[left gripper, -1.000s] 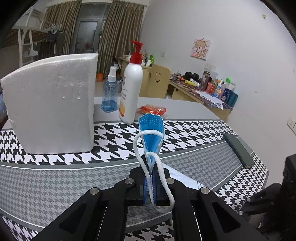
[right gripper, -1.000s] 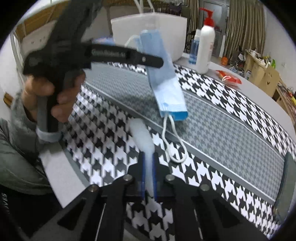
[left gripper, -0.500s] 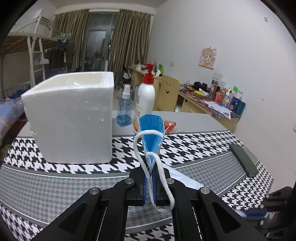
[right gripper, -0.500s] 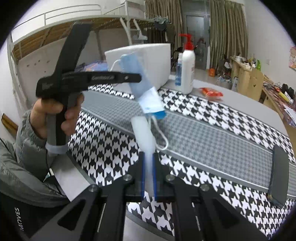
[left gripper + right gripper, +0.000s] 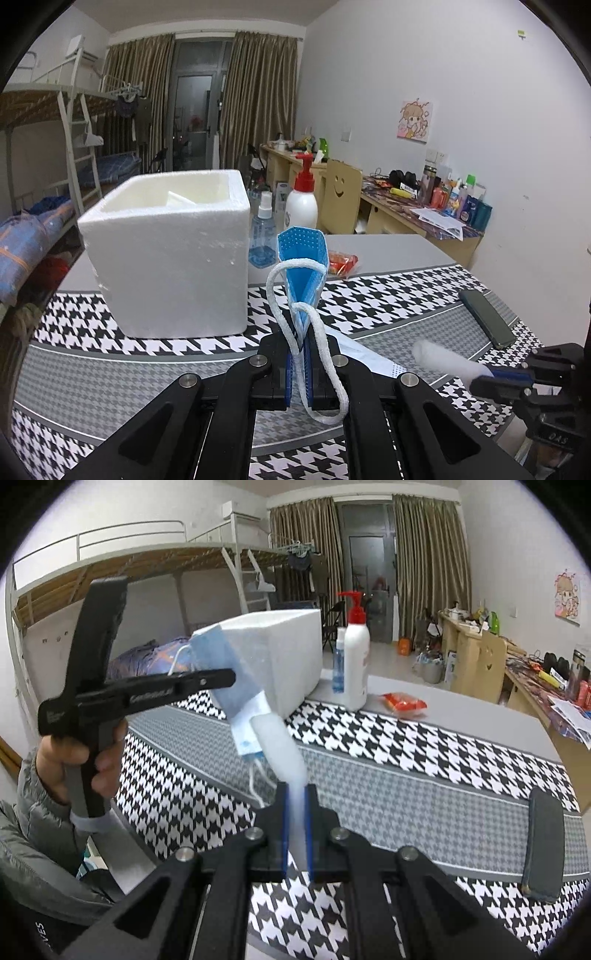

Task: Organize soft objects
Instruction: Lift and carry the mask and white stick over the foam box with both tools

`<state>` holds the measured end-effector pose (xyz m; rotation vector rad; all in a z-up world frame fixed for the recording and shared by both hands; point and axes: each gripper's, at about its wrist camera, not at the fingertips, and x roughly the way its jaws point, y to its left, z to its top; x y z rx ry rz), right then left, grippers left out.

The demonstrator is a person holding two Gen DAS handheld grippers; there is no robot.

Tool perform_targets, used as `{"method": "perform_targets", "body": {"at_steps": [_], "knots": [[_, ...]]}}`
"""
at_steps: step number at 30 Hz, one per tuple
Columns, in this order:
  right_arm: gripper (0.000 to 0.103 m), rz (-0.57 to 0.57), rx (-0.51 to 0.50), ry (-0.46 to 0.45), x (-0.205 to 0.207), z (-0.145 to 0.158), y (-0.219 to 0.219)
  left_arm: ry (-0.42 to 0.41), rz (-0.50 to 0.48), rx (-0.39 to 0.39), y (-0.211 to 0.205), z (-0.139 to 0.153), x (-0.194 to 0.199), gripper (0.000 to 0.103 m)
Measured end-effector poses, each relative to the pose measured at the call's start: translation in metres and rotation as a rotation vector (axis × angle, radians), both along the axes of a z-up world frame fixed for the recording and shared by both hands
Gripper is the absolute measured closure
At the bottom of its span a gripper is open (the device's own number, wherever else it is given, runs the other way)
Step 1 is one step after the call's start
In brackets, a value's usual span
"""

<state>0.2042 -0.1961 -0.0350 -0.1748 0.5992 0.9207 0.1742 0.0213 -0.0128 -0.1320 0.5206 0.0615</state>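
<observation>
My left gripper (image 5: 300, 363) is shut on a folded blue face mask (image 5: 303, 258) with white ear loops, held upright above the table. It also shows in the right wrist view (image 5: 240, 686), pinched in the left gripper (image 5: 225, 677). My right gripper (image 5: 295, 830) is shut on a white soft foam piece (image 5: 279, 746), also seen in the left wrist view (image 5: 443, 360) at the lower right. An open white foam box (image 5: 173, 251) stands on the table, ahead and left of the mask; in the right wrist view (image 5: 288, 653) it is behind the mask.
A checked cloth (image 5: 388, 295) covers the table. Behind the box stand a white pump bottle (image 5: 303, 206) and a blue spray bottle (image 5: 263, 236), with a red packet (image 5: 341, 263) nearby. A dark phone (image 5: 487, 318) lies at the right. Another mask (image 5: 365, 358) lies flat under the left gripper.
Both grippers have risen with their loads. The left view now looks down into the foam box's open top. The right gripper with the foam piece has come into the left view.
</observation>
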Motion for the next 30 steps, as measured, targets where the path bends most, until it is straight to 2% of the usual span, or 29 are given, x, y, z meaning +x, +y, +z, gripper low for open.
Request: {"method": "perform_targets", "body": {"at_steps": [13, 24, 30], "knots": [[0.094, -0.101, 0.065, -0.038, 0.001, 0.024, 0.022, -0.017, 0.015, 0.033, 0.023, 0.015, -0.011, 0.098], [0.092, -0.134, 0.076, -0.096, -0.006, 0.042, 0.055, -0.054, 0.000, 0.078, 0.041, 0.030, -0.023, 0.098], [0.092, -0.138, 0.083, -0.094, -0.002, 0.050, 0.071, -0.072, 0.008, 0.090, 0.052, 0.037, -0.025, 0.098]]}}
